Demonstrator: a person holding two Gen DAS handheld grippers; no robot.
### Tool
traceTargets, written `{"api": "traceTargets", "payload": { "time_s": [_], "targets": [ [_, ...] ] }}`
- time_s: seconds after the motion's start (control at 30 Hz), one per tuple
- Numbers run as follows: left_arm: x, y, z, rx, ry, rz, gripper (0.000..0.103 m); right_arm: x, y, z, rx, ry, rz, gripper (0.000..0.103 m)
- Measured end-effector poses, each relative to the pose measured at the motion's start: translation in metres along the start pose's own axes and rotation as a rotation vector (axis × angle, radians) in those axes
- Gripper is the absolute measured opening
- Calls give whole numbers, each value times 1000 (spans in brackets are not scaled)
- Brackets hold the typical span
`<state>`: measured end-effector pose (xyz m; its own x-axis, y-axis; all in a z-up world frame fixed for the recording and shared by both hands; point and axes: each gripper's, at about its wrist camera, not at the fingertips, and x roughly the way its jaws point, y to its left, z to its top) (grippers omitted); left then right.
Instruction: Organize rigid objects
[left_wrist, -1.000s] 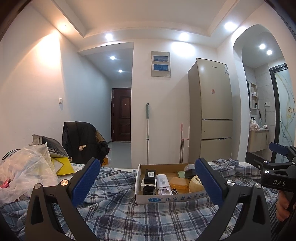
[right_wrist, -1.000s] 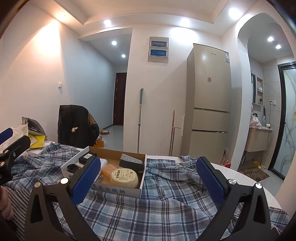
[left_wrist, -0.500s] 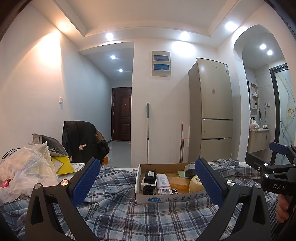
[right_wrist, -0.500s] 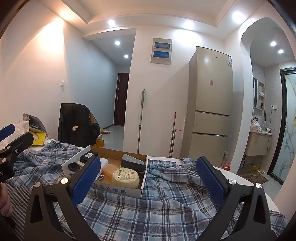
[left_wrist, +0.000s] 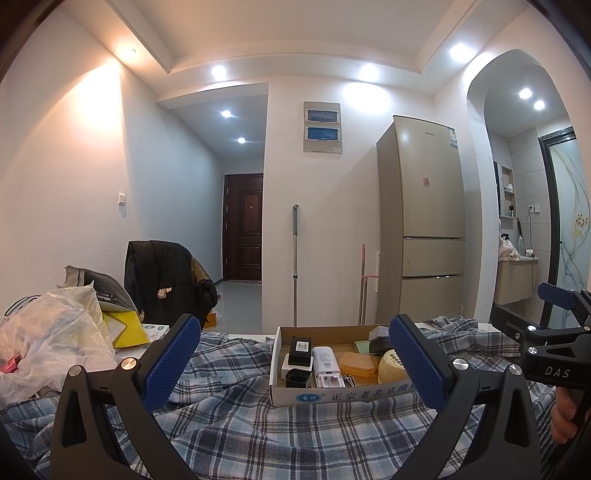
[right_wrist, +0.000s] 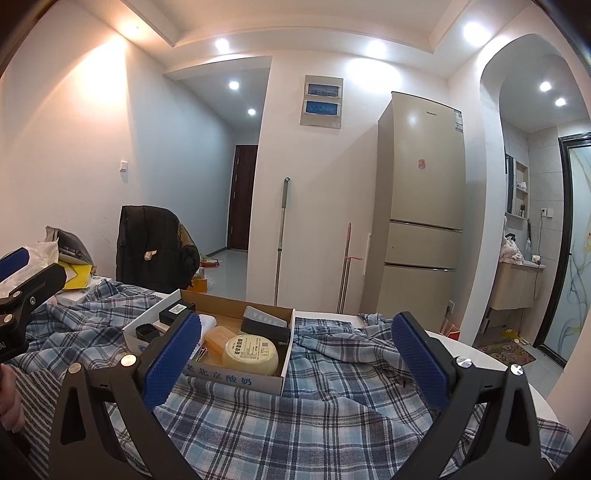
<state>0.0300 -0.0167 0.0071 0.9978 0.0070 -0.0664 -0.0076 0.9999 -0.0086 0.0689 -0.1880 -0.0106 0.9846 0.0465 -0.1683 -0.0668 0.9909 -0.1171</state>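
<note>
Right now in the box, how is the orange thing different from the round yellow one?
The orange case is flat and rectangular with rounded corners; the round yellow tub is a thick disc. The orange case looks plain on top, while the round yellow tub carries a printed label. The tub sits at the near corner of the cardboard box, with the case behind it toward the middle. Both lie inside the box, untouched by either gripper.

Pretty decent light on both my cams: recessed ceiling spotlights (left_wrist: 369, 72) blow out into white blobs and throw a warm glare patch on the left wall (left_wrist: 99, 92), while the hallway (left_wrist: 243, 221) sits dimmer and bluish. Fisheye bends the walls hard, with black vignetting in the corners. Everything's sharp, no motion blur.
</note>
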Motion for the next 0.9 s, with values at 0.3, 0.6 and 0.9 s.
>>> {"api": "traceTargets", "payload": {
  "time_s": [0.3,0.6,0.9],
  "targets": [
    [-1,-2,0,-2,-1,5,103,0,0,0,-2,1,-2,103],
    [-1,-2,0,0,-2,6,103,1,0,-1,4,5,-3,103],
    [-1,-2,0,-1,-2,6,103,1,0,-1,1,2,-4,103]
  ]
}}
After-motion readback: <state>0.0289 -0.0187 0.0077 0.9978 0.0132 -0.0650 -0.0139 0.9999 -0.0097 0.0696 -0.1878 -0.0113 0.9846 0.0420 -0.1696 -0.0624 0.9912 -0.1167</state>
